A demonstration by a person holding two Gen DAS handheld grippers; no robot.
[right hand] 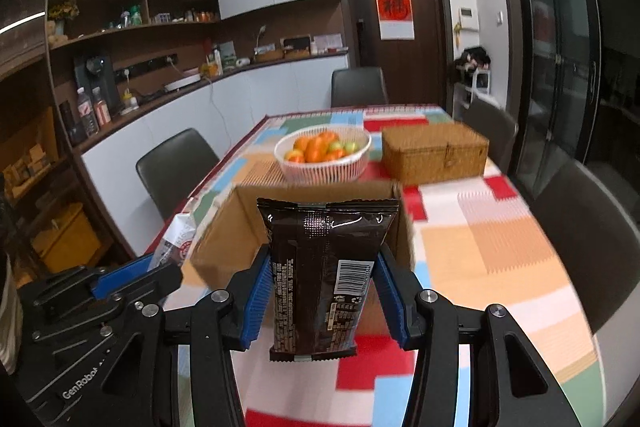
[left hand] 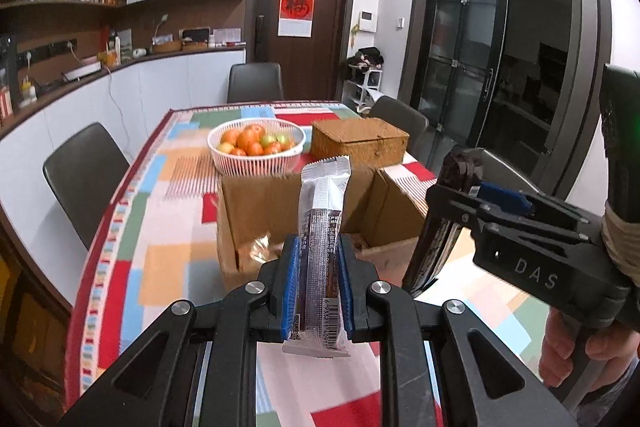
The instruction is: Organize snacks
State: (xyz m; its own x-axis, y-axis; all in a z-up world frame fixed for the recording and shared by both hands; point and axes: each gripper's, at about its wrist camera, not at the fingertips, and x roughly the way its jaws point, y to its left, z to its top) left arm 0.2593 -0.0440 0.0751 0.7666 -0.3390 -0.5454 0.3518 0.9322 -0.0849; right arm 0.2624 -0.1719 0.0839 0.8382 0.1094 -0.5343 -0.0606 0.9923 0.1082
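Observation:
My left gripper [left hand: 318, 267] is shut on a slim silver and brown snack bar [left hand: 323, 227], held upright just before an open cardboard box [left hand: 256, 203]. My right gripper [right hand: 322, 275] is shut on a dark brown snack packet [right hand: 324, 259], held upright before the same box [right hand: 236, 223]. The right gripper also shows in the left wrist view [left hand: 460, 195], to the right of the box, with the dark packet [left hand: 436, 247] hanging from it. The left gripper [right hand: 132, 275] and its silver bar [right hand: 176, 239] show at the left in the right wrist view. Something wrapped lies inside the box [left hand: 260, 247].
A white basket of oranges and green fruit [left hand: 256, 147] and a woven lidded box [left hand: 360, 139] stand behind the cardboard box on the patchwork tablecloth [left hand: 160, 259]. Dark chairs [left hand: 84, 175] surround the table. A counter runs along the left wall; glass doors stand to the right.

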